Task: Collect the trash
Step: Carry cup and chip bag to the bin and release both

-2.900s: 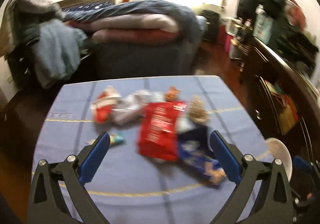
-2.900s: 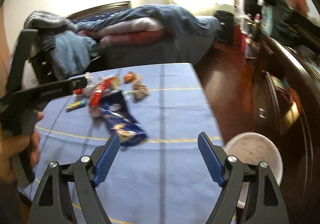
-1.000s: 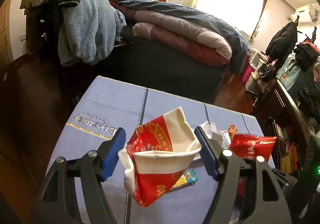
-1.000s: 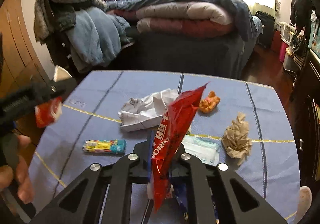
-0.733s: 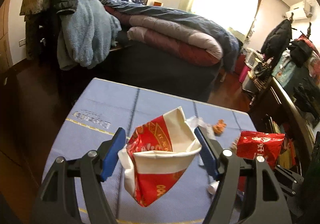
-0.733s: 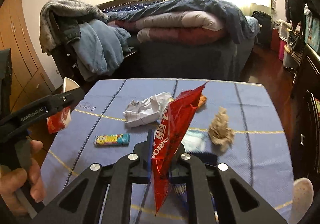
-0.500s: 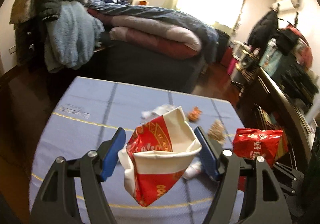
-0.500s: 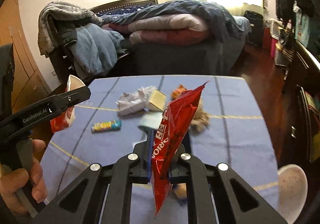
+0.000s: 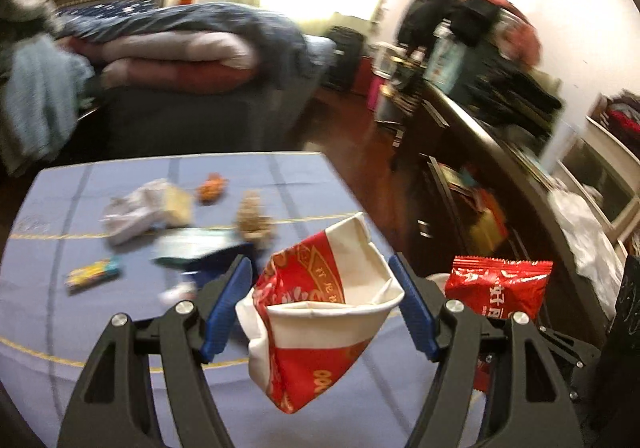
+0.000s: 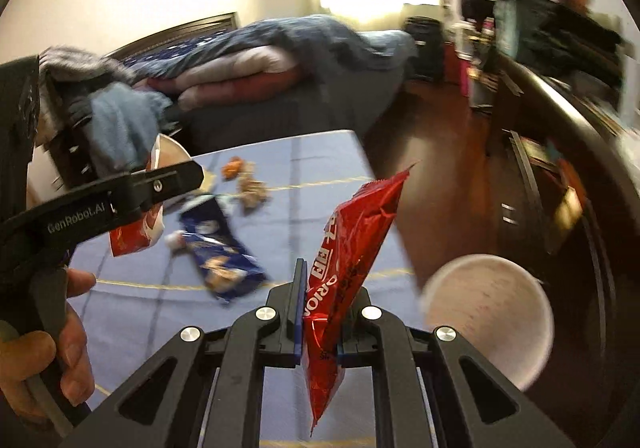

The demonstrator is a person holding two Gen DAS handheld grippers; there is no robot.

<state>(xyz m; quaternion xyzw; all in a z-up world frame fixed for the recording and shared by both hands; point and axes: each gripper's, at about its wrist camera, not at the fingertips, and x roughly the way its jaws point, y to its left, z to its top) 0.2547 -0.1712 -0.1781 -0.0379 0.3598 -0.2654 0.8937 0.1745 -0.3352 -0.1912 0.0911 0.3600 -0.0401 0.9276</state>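
Trash in both grippers: your left gripper (image 9: 320, 308) clamps the crushed paper cup (image 9: 320, 312), your right gripper (image 10: 320, 332) pinches the red snack bag (image 10: 352, 248). Carry both over the white bin (image 10: 488, 316), just right of the table (image 10: 320, 152), before letting go. Only the right view shows its mouth; only the left shows the candy wrapper (image 9: 94, 272) far left.

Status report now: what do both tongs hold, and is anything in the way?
Left tongs shut on crushed paper cup. Right tongs shut on red snack bag. White bin beside table, open, nothing blocking it.
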